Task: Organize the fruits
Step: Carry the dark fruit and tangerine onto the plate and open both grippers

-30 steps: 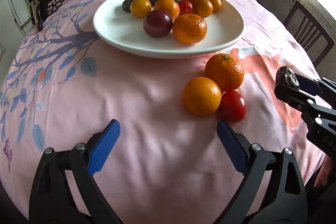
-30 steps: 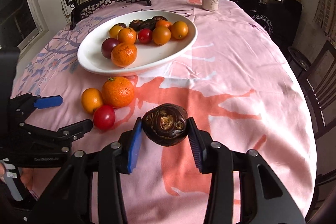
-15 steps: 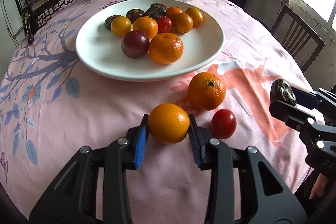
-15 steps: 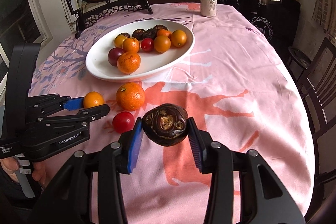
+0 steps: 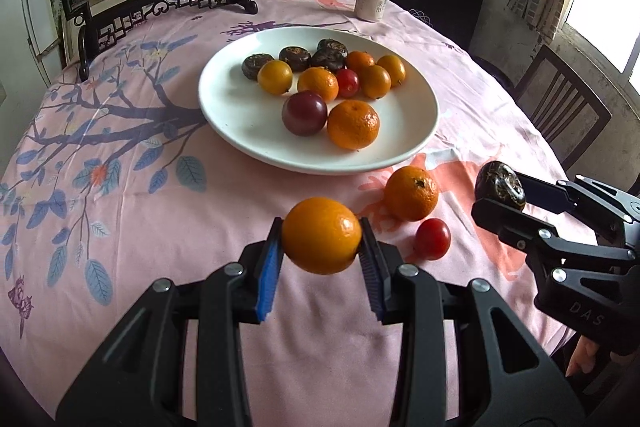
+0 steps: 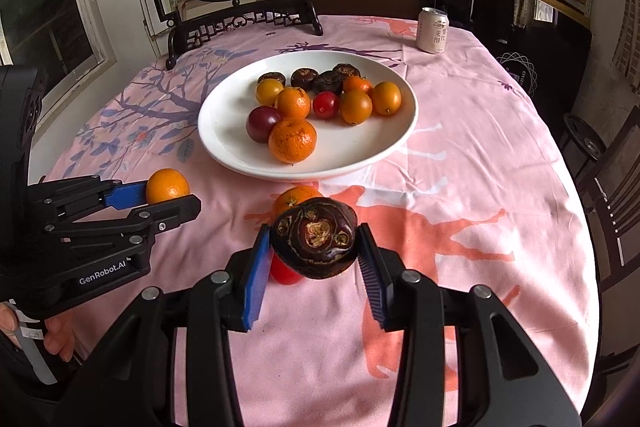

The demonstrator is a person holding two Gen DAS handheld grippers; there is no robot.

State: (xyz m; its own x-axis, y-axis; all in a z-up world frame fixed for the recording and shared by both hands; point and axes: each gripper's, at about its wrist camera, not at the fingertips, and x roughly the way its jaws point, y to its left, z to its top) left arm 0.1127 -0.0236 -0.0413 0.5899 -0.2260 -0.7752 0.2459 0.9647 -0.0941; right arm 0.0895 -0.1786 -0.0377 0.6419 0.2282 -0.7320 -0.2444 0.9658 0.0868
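A second ago the left tool (image 5: pixel 321 253) stood wide over the bare cloth; now it is closed on the smooth orange (image 5: pixel 321 235), which before lay on the table beside the mandarin (image 5: pixel 411 192) and the cherry tomato (image 5: pixel 432 239). The orange is now lifted off the pink tablecloth (image 5: pixel 120 211) and hangs between the blue pads (image 5: pixel 269 269), while the other two fruits are left on the cloth, near the front rim of the white plate (image 5: pixel 228 131). The right tool (image 6: pixel 313 262) holds a dark water chestnut (image 6: pixel 314 238) the same way as before, also above the table. So both tools carry one fruit each, and the plate has free space at its near side. I judge that the next step is to bring both fruits over the plate; after that, the mandarin and the tomato remain to collect.
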